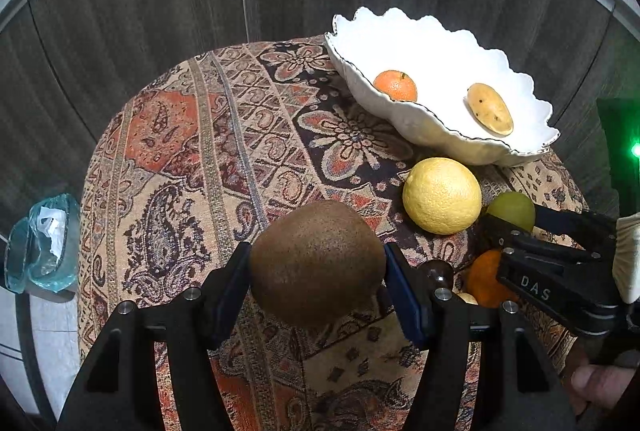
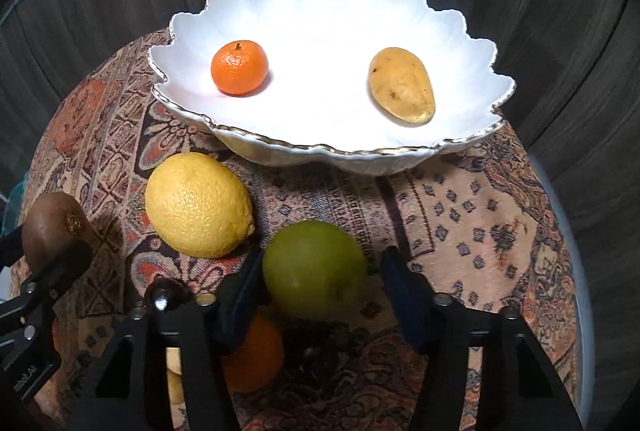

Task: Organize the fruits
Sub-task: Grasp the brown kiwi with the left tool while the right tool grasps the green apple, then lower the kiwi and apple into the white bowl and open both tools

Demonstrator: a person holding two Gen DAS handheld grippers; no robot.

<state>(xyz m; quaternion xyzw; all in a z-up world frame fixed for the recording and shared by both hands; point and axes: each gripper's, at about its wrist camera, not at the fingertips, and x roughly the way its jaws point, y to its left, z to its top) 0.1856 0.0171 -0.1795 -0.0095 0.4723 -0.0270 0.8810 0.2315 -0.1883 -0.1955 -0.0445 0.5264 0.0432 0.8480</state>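
Left gripper (image 1: 318, 267) clamping fuzzy brown kiwi (image 1: 318, 263), right gripper (image 2: 320, 271) hugging round green fruit (image 2: 314, 269) — both short of scalloped white bowl (image 2: 256, 145). Could roll out — smooth, round skins.

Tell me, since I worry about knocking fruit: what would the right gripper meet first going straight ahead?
Likely the near rim of the white scalloped bowl; the right gripper points at it over bare cloth, holding the green fruit. Height is unclear.

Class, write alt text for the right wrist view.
The right gripper reaches around a green fruit on a patterned tablecloth, beside a lemon. Behind them, a white scalloped bowl holds a mandarin and a yellow mango. At far left, a kiwi sits in the left gripper.
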